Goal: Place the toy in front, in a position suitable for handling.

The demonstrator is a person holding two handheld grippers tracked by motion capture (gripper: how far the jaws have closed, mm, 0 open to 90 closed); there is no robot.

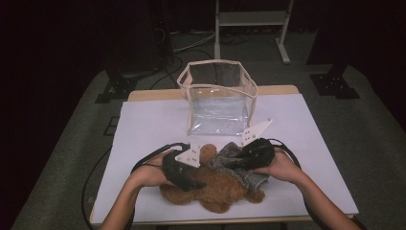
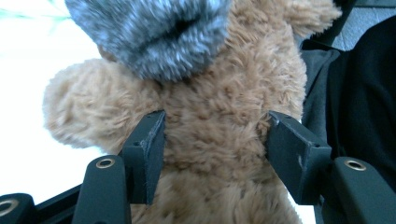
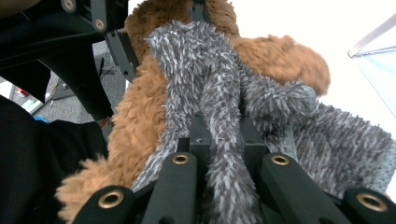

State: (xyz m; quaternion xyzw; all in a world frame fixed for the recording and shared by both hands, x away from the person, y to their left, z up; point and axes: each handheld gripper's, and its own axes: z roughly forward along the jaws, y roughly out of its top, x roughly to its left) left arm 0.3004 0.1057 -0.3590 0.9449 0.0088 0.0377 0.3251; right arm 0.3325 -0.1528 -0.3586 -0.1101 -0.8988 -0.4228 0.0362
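A brown plush teddy bear (image 1: 215, 189) is seen lying at the near edge of the white-covered surface (image 1: 143, 124), between the two forearms entering from the bottom of the high view. A grey shaggy fabric garment (image 1: 234, 165) is draped over the bear's upper part and right side.

Left tongs (image 1: 194, 183): positioned over the bear's left side in the high view. In the left gripper view the left tongs (image 2: 212, 140) are seen straddling the bear's body (image 2: 210, 126), the two black jaws set against the fur on either side so that the torso is grasped between them; the grey garment (image 2: 154, 37) is seen just above, around the bear's upper part.

Right tongs (image 1: 239, 160): held over the grey garment on the bear's right side. In the right gripper view the right tongs (image 3: 219, 140) are clenched on a bunched strip of the grey garment (image 3: 219, 107), which runs between the jaws; the brown fur (image 3: 280, 58) is seen behind and beside it.

A clear plastic tote bag with beige trim (image 1: 218, 96) is noted standing upright and open-topped farther back on the surface, well apart from the bear.
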